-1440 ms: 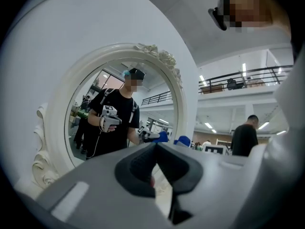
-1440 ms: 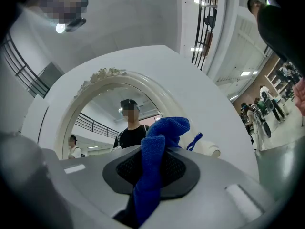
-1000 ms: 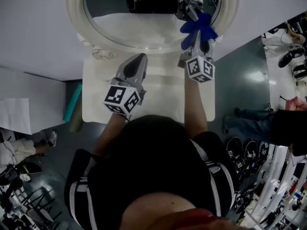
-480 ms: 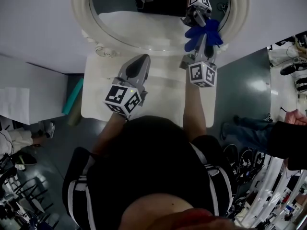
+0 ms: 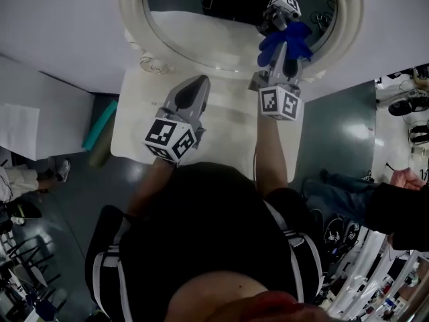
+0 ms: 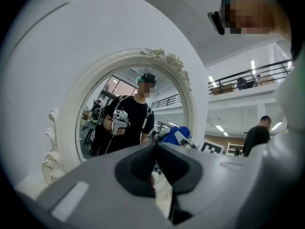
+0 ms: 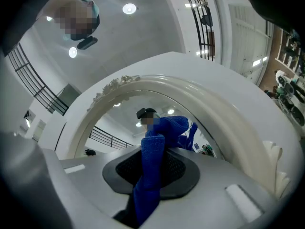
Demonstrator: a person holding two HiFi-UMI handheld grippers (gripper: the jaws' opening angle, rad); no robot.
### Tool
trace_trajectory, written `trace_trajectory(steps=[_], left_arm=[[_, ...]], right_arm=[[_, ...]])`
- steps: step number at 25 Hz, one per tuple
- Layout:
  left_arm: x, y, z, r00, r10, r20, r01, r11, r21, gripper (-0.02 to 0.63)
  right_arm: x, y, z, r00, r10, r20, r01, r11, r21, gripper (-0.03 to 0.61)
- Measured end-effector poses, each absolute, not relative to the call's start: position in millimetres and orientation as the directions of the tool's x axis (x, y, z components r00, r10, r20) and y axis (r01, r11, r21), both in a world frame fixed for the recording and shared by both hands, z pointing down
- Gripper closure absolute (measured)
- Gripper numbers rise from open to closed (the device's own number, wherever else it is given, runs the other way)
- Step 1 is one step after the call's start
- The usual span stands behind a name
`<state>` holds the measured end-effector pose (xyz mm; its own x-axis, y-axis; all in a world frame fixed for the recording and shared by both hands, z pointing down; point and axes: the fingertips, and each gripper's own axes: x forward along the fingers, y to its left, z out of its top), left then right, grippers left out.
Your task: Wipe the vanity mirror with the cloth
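— Standing upright, is the oval vanity mirror [image 5: 194, 31] with the ornate white frame within reach?
— Yes; the pale tabletop [image 5: 134, 139] runs out from the mirror's foot. The left gripper [image 6: 155, 168] hangs below the mirror, jaws together on nothing, probably held clear.
— And the right gripper [image 5: 281, 62]?
— Clamped on the fluffy blue cloth [image 7: 151, 161], which it holds up at the mirror's lower right glass, apparently touching, ready to rub.
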<state>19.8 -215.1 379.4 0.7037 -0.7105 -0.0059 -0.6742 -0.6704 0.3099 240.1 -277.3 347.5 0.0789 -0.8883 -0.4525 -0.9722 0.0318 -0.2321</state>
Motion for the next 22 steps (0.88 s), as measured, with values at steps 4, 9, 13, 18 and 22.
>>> trace_trajectory(steps=[4,9,13,18,22], left_arm=[[6,-213,379,0.677,-0.736,-0.009,-0.696,-0.645,0.316,0.603],[-12,-208,381,0.645,-0.764,-0.010,-0.720,-0.612,0.326,0.603],[-33,-212,382,0.615,-0.788,-0.012,-0.740,-0.583,0.334,0.603],[-51,-212,380,0.586,-0.810,-0.015,-0.759,-0.555,0.340,0.603],[-64,-212,379,0.566,-0.824,-0.015,-0.769,-0.535,0.349,0.603]], right_arm=[[220,-283,336,0.029,-0.877,-0.480,-0.976,0.078,-0.202,0.509],[200,-287,326,-0.009,-0.860,-0.510,-0.975,0.121,-0.187,0.509],[175,-298,318,-0.054,-0.850,-0.525,-0.974,0.161,-0.161,0.509],[144,-307,307,-0.107,-0.838,-0.535,-0.972,0.201,-0.120,0.509],[118,-314,299,-0.153,-0.828,-0.540,-0.969,0.232,-0.081,0.509]])
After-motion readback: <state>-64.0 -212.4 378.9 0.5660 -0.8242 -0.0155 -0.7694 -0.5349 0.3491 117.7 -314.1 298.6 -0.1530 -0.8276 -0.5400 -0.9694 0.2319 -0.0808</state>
